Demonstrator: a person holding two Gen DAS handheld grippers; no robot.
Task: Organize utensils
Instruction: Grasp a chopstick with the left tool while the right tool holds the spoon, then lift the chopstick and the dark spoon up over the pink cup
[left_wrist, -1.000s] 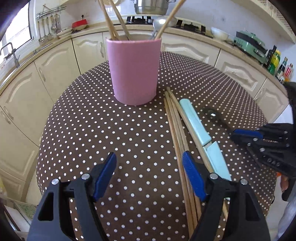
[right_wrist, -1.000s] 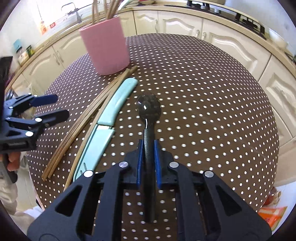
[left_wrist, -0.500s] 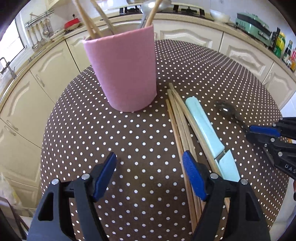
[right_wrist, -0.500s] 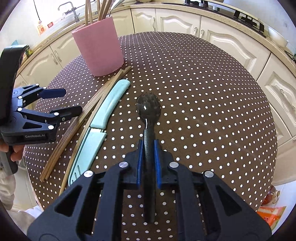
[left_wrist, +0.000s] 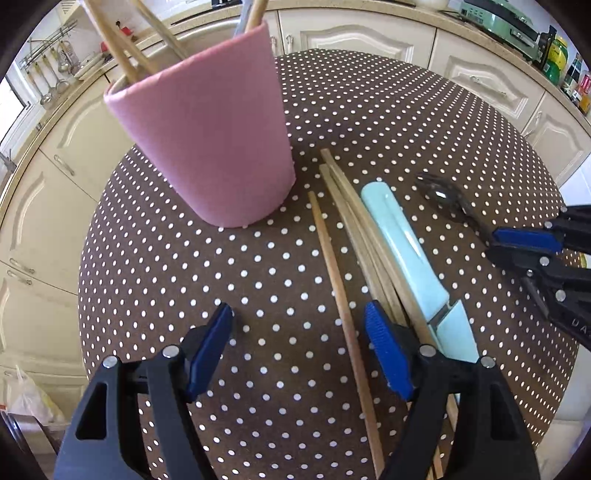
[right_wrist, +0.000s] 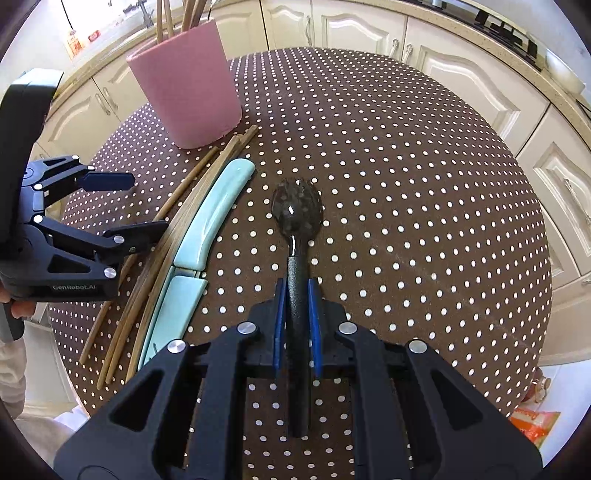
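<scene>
Black spoon (right_wrist: 297, 218) handle clenched btwn right gripper (right_wrist: 296, 295) fingers, left gripper (left_wrist: 299, 325) fingers spread, one chopstick (left_wrist: 341, 306) btwn them

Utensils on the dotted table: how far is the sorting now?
Done: some chopsticks stand in the pink holder. In hand: the right gripper clamps the black spoon. Left: loose chopsticks and the mint case; the left gripper is open over them.

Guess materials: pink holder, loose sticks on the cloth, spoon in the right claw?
Pink holder: matte, even colour, no glare; looks like silicone or matte plastic, can't tell which.
Loose chopsticks: bare tan with faint grain, likely wood or bamboo.
Spoon: glossy bowl mirroring the dotted cloth, probably polished metal; the handle in the right claw is black and pebbly, likely a coating.
</scene>
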